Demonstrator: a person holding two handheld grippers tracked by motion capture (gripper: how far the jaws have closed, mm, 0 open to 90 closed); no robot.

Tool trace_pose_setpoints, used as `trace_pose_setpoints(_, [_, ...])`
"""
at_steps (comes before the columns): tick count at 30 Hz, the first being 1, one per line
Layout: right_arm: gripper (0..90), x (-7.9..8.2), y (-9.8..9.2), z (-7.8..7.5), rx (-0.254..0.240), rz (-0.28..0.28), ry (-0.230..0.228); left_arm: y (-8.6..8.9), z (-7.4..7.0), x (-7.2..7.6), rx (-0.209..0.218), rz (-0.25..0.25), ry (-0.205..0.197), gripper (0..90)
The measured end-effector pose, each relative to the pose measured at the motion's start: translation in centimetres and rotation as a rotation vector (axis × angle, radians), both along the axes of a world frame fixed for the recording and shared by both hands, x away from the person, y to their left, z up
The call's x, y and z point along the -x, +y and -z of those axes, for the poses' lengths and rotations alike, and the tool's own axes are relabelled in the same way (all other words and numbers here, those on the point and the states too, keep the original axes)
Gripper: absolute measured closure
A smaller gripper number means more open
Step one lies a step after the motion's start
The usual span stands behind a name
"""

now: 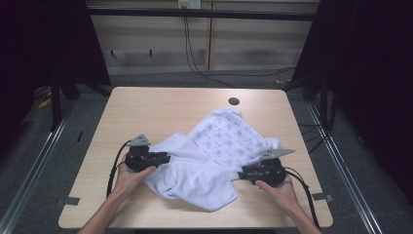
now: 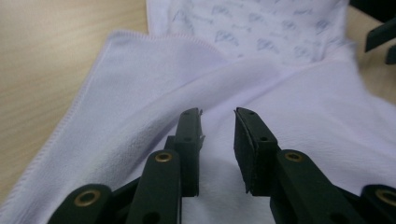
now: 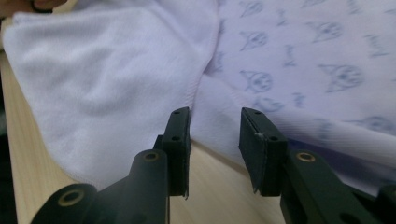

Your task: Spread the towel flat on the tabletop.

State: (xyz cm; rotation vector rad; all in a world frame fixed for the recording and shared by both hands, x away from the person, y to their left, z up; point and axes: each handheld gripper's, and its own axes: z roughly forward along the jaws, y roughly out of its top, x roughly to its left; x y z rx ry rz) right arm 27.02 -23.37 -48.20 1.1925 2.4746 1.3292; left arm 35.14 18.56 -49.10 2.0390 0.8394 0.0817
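Note:
A white towel [image 1: 195, 170] lies crumpled on the wooden table [image 1: 156, 105]; its far part shows a pale blue printed pattern, its near part is plain and folded over. My left gripper [image 1: 168, 157] lies at the towel's left edge, pointing right. In the left gripper view the left gripper [image 2: 218, 114] is open just above the plain towel [image 2: 289, 93], with nothing pinched. My right gripper [image 1: 239, 174] rests at the towel's right side, pointing left. In the right gripper view the right gripper [image 3: 215, 114] stands open in front of a hemmed towel [image 3: 116, 70] fold, pads apart from the cloth.
A dark round cable hole [image 1: 234, 101] sits near the table's far edge. Bare tabletop [image 1: 146, 112] lies behind and left of the towel. The right gripper's jaws [image 2: 380, 39] show at the top right of the left gripper view. Black curtains and cables stand beyond the table.

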Motion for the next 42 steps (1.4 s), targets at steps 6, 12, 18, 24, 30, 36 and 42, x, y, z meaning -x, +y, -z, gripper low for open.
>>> trace_pose_setpoints(6, [55.6,-0.3,2.8,1.0,0.033,-0.056,0.004,-0.4,0.9,0.1,-0.097,0.01,0.012,82.6])
trace_pose_setpoints(12, [68.6,-0.9,3.7,2.1,0.044,-0.074,0.025,-0.2,1.1,1.3,-0.091,0.028,0.009,87.6])
trace_pose_setpoints(18, [89.1,-1.5,2.7,1.7,0.051,-0.052,0.033,-0.2,1.1,2.6,-0.059,0.047,0.037,87.7])
trace_pose_setpoints(24, [89.5,-4.7,-0.9,1.1,0.073,0.087,0.005,-2.6,0.7,5.9,-0.03,0.164,0.101,80.5])
trace_pose_setpoints(30, [89.6,-7.2,-1.4,1.2,0.093,0.13,-0.024,-4.4,0.7,7.7,-0.023,0.239,0.143,72.4])
trace_pose_setpoints(36, [76.6,-8.6,-1.4,0.8,0.041,0.153,-0.049,-2.5,-0.9,6.5,0.078,0.186,0.117,70.1])
trace_pose_setpoints(42, [68.3,-6.0,-4.2,0.1,0.055,0.18,-0.041,-0.4,0.0,3.6,-0.027,0.079,0.028,82.0])
